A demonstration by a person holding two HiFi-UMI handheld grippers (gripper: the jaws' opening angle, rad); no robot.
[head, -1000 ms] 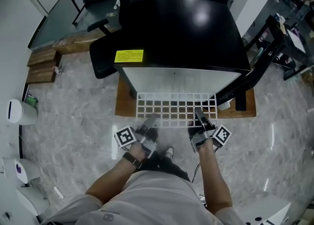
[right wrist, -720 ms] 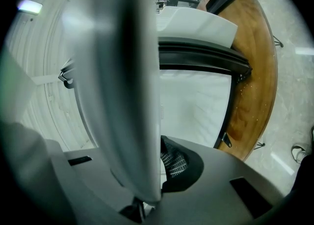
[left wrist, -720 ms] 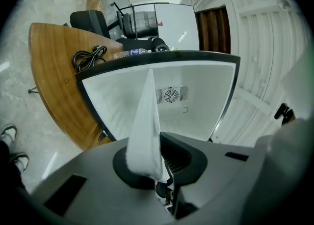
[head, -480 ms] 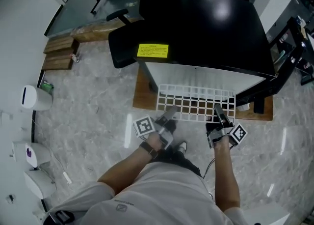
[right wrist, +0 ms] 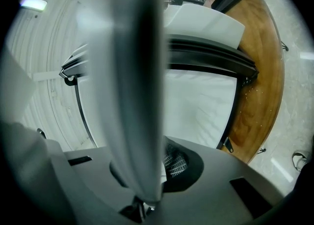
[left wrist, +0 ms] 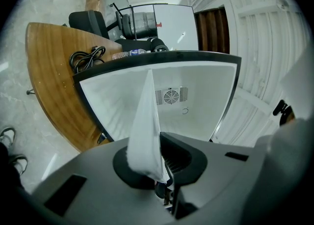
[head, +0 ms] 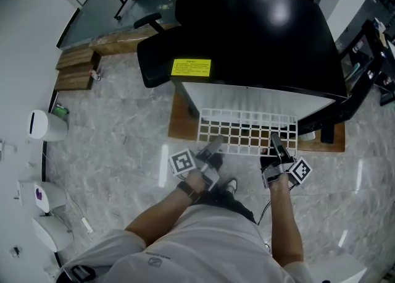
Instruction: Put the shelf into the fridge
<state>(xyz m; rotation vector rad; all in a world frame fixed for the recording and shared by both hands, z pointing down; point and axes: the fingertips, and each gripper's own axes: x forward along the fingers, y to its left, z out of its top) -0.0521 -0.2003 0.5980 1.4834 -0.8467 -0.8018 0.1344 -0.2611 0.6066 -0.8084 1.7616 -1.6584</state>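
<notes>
Shelf (head: 247, 132) barely shifted; left gripper (head: 213, 146), right gripper (head: 275, 144) each clamped on near edge, far edge at fridge (head: 259, 47).

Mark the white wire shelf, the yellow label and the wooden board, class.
white wire shelf (head: 247, 131): head view, middle of its grid.
yellow label (head: 191, 67): head view, its centre.
wooden board (head: 181, 125): head view, bare left end.

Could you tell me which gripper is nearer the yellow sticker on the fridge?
Left. In the head view the left gripper sits below the yellow sticker; the right gripper lies farther right.
</notes>
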